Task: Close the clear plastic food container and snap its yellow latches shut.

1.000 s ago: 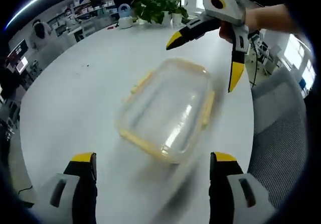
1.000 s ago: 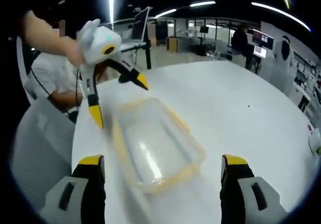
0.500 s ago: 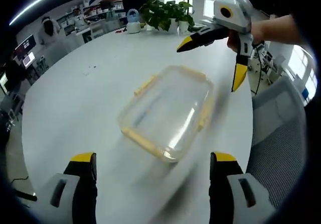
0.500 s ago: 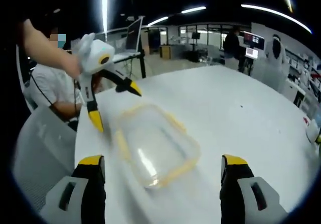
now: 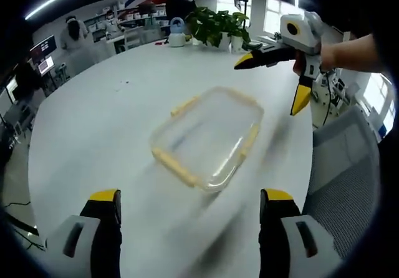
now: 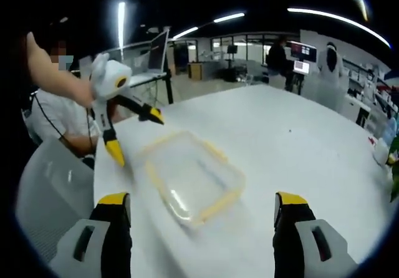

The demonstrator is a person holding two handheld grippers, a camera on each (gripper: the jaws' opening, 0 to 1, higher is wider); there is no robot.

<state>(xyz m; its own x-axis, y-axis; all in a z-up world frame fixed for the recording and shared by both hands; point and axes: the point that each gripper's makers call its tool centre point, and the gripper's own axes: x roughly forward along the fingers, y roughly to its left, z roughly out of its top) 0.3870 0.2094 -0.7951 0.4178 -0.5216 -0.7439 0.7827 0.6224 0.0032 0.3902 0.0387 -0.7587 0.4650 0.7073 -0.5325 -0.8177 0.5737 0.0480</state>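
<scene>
Presently: left tongs (image 5: 189, 206) and right tongs (image 6: 202, 209), both spread wide and holding nothing, raised above the white round desk (image 5: 93, 122); clear plastic container (image 5: 207, 137) with yellow latches (image 5: 175, 166) lying flat on it between them.

A clear plastic container (image 5: 207, 138) with rounded corners lies flat on a white table (image 5: 93, 122), its transparent lid resting on top. Yellow latches (image 5: 176, 167) line its edges, their state lost to motion blur. In the right gripper view the container (image 6: 190, 175) sits slantwise near the table's edge (image 6: 98, 184).
</scene>
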